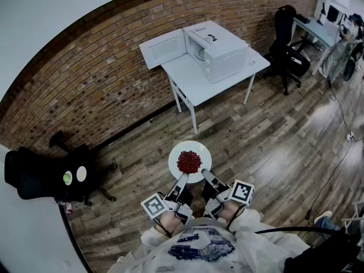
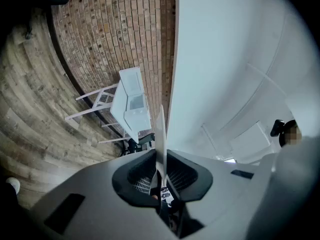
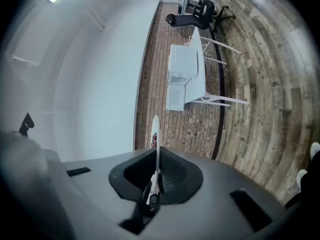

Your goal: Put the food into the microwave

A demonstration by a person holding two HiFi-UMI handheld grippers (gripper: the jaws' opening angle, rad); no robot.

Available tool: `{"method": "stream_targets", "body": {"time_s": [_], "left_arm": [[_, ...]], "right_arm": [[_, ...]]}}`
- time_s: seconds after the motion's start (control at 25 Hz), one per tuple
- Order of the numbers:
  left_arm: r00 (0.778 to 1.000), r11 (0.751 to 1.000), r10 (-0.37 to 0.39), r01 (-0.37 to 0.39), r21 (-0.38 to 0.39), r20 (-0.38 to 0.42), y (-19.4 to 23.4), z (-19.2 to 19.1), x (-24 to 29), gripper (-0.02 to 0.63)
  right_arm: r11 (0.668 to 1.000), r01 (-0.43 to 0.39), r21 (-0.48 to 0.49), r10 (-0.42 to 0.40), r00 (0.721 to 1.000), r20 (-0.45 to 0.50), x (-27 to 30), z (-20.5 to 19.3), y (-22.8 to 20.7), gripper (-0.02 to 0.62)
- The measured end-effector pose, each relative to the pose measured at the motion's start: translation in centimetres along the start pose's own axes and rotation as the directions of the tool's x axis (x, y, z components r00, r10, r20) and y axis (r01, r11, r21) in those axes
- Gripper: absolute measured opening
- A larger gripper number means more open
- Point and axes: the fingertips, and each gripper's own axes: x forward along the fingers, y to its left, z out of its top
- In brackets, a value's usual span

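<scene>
**Plate of red food pinched by both hand-held grippers, with the microwave well ahead and its door open.**

Risks, as I judge them: both grips sit on the near rim only, so the plate (image 1: 202,151) hangs out unsupported. If a pad slips or the hands go uneven, the far edge could dip and the loose food (image 1: 189,161) would roll onto the floor (image 1: 273,147). The plate could also clip the open door (image 1: 162,48) or the cavity edge on the way in. The left hand-held gripper (image 1: 181,181) and right hand-held gripper (image 1: 206,177) are each clamped on the thin white rim, jaws nearly together with only the rim between them. The plate lies just beyond the tips, with the food heaped at its centre. The microwave (image 1: 219,53) stands along the back edge of the counter (image 1: 190,84), well apart from the plate.
</scene>
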Motion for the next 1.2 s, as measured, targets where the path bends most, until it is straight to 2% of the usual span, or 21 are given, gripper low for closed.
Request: {"method": "stream_targets", "body": {"time_s": [0.28,0.64,0.88,1.2], "left_arm": [[1.000,1.000,0.002,-0.002,0.005,-0.004,0.5,-1.5,0.6,0.055],[1.000,1.000,0.001,-0.001,-0.004,0.003,0.8,-1.1,2.1,0.055],[1.000,1.000,-0.005,0.005,-0.009,0.021,1.8,1.3,3.2,0.055],[1.000,0.999,-0.024,0.024,-0.030,0.006,3.2,6.5,6.0,0.055]], "right_arm": [[1.000,-0.001,-0.006,0.001,1.000,-0.006,-1.3,1.1,-0.8,0.026],[1.000,0.000,-0.001,0.000,1.000,-0.021,-0.5,2.4,-1.0,0.026],[1.000,0.012,-0.011,-0.012,0.999,-0.042,2.2,3.2,-1.8,0.026],[0.999,0.034,-0.014,-0.035,0.999,-0.033,7.8,4.8,-2.9,0.026]]}}
